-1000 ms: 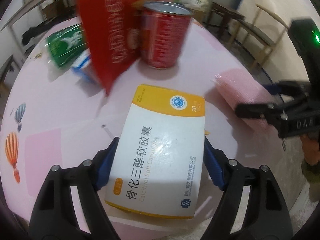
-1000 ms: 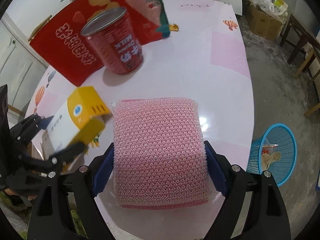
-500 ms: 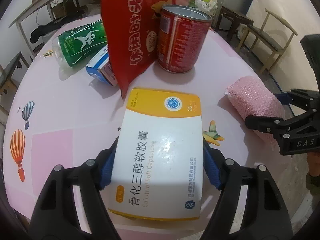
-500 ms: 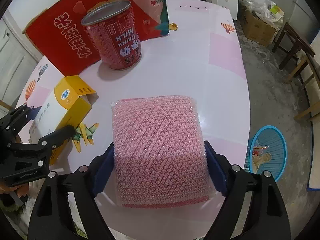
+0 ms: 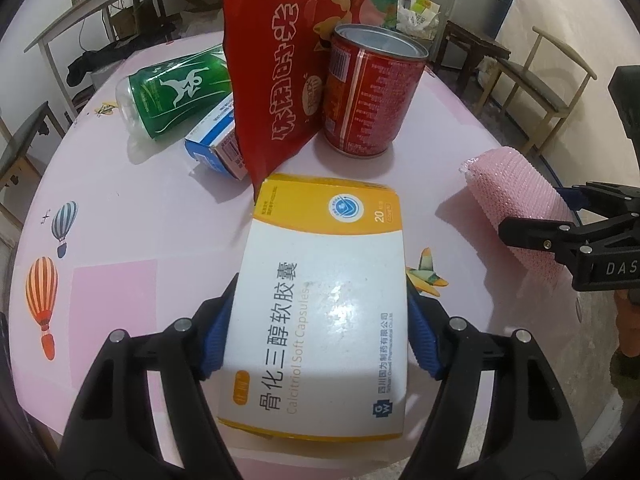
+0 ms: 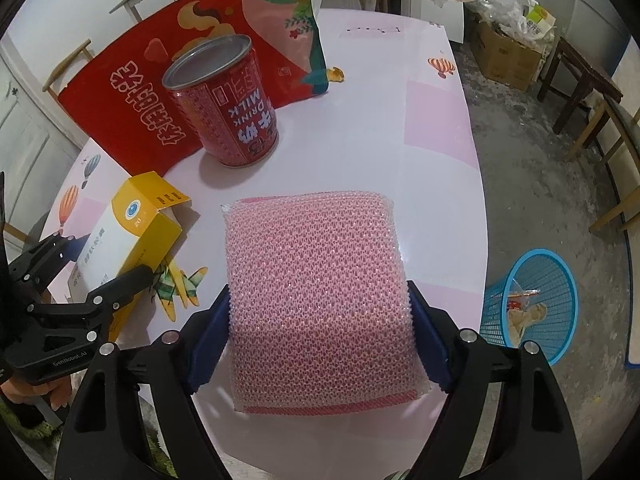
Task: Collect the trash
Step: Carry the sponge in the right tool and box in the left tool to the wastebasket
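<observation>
With the left gripper (image 5: pixel 316 344) clamped on the box (image 5: pixel 324 300) and the right gripper (image 6: pixel 320 340) clamped on the sponge (image 6: pixel 320 300), both low over the bench (image 6: pixel 420 152), keep both jaws firm and carry each over the blue basket (image 6: pixel 560 320) on the floor before letting go.

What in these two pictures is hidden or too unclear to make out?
- Blue-and-white box, left view: far end behind the red snack bag.
- Blue basket, right view: contents too small to identify.
- Red can: inside not visible in either view.
- Table under the medicine box: covered.
</observation>
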Motion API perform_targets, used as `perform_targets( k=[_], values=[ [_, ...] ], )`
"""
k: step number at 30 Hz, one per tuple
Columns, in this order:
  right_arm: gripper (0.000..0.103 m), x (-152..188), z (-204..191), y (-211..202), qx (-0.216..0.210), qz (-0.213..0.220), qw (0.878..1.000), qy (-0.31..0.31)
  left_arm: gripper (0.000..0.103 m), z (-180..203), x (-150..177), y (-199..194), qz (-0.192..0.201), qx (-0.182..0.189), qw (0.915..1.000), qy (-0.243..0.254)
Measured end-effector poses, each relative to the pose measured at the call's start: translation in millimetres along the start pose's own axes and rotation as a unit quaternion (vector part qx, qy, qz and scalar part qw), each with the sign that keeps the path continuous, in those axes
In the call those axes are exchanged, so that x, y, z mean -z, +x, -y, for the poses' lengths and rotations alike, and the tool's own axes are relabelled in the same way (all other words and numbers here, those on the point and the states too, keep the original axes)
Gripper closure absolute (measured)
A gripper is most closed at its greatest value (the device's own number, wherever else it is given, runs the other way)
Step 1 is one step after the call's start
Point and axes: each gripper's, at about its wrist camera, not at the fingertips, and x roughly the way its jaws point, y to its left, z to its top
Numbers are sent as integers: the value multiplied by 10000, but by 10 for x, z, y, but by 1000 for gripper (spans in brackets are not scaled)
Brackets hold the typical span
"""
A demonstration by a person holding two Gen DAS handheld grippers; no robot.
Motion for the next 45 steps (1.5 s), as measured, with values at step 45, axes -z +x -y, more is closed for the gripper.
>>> perform_targets(
  k=[45],
  values=[
    [24, 500, 665, -938, -208, 1238, 9888, 802, 34, 733, -165, -766, 658, 602, 9950, 460]
  ],
)
